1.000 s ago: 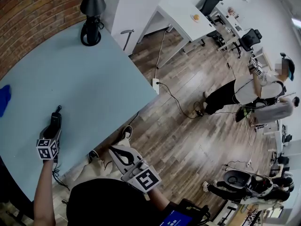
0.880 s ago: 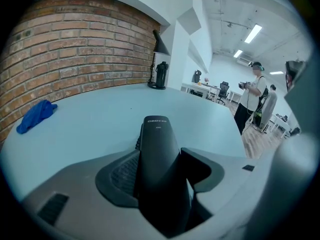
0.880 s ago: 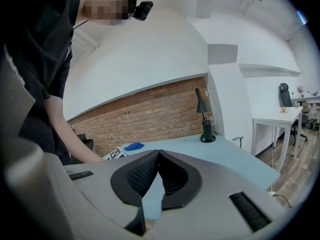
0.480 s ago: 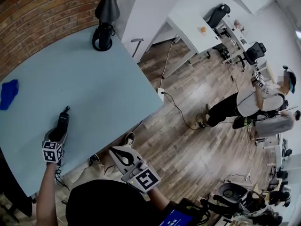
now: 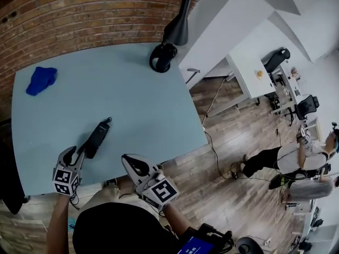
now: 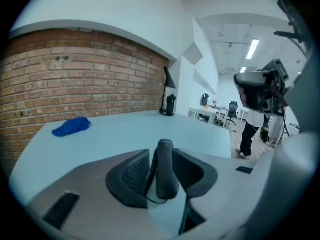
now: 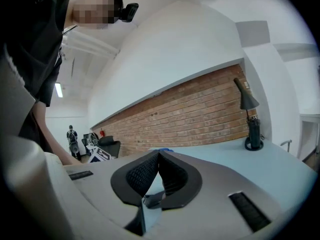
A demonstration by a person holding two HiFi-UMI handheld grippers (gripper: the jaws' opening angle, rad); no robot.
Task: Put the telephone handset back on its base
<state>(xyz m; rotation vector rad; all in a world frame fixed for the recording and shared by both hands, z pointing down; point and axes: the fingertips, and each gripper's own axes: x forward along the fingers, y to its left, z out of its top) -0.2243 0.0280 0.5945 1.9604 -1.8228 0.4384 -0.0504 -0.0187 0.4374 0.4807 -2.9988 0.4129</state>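
Observation:
A black telephone handset [image 5: 98, 137] lies lengthwise in line with my left gripper [image 5: 75, 153], near the front left of the pale blue table [image 5: 143, 105]. In the left gripper view the handset [image 6: 166, 176] stands between the two dark pads of the left gripper [image 6: 161, 154]. The jaws have just been closing and now press its sides, with a thin cord beside it. My right gripper [image 5: 128, 159] hovers over the table's front edge. Its pads meet in the right gripper view [image 7: 159, 155], with nothing between them. No telephone base shows in any view.
A black desk lamp [image 5: 165, 57] stands at the table's far right corner, and a blue cloth [image 5: 41, 80] lies at the far left by the brick wall. Right of the table are wooden floor, a cable and a bent-over person [image 5: 275, 157].
The head view has swung left, so the whole table and the blue cloth show. The left gripper has pulled back towards the front edge, its jaws narrowing round the handset.

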